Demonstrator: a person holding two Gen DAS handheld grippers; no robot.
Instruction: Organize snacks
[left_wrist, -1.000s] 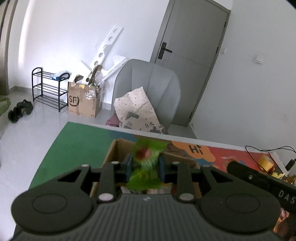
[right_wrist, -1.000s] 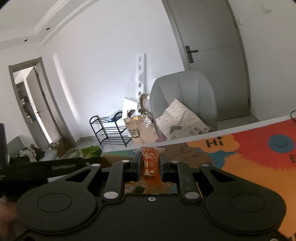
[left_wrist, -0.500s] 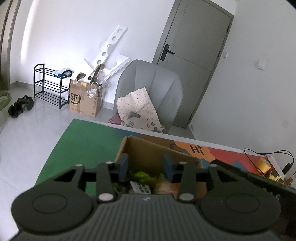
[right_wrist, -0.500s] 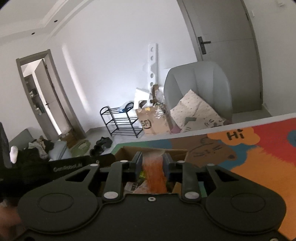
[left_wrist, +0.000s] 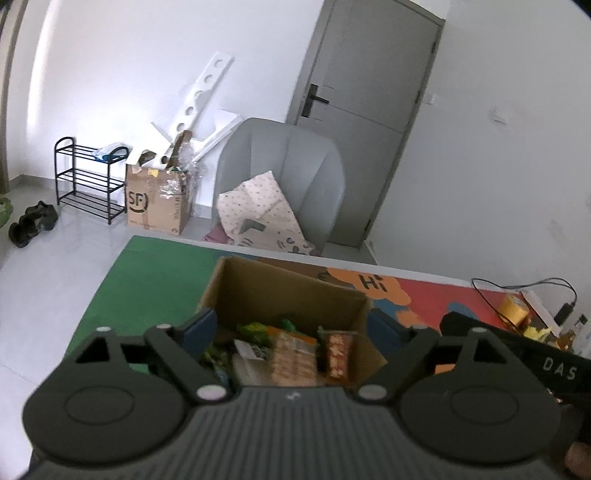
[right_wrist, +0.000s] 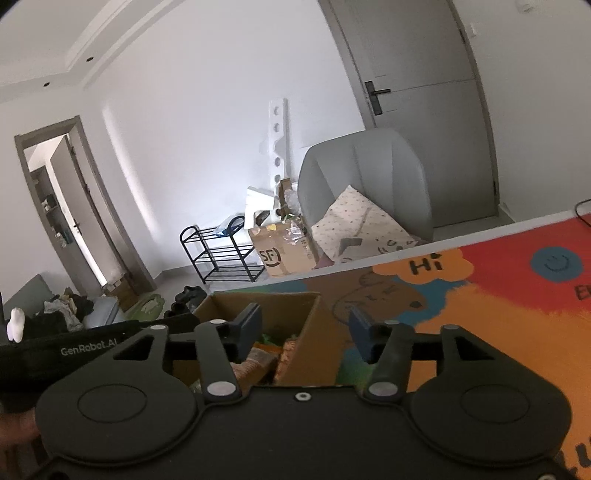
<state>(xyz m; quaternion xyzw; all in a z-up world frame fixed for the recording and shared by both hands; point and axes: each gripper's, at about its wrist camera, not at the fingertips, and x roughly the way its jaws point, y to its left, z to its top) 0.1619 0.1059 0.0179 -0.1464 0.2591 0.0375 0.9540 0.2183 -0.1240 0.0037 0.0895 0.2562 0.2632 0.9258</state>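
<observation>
Both the left gripper (left_wrist: 291, 326) and right gripper (right_wrist: 301, 326) had just been opening, fingers spread with nothing pinched, above the cardboard box (left_wrist: 280, 291) holding the snacks (left_wrist: 291, 354) on the colourful mat (right_wrist: 517, 295); a grey chair (left_wrist: 284, 173) stood beyond.

White walls & pale tiled floor (left_wrist: 55, 258); grey armchair (left_wrist: 288, 173) w/ spotted cushion (left_wrist: 255, 203) is the landmark: grey door (left_wrist: 369, 110) just right of it, taped SF box (left_wrist: 157, 199) left, black shoe rack (left_wrist: 88, 177) further left, open doorway (right_wrist: 70, 210) beyond.
</observation>
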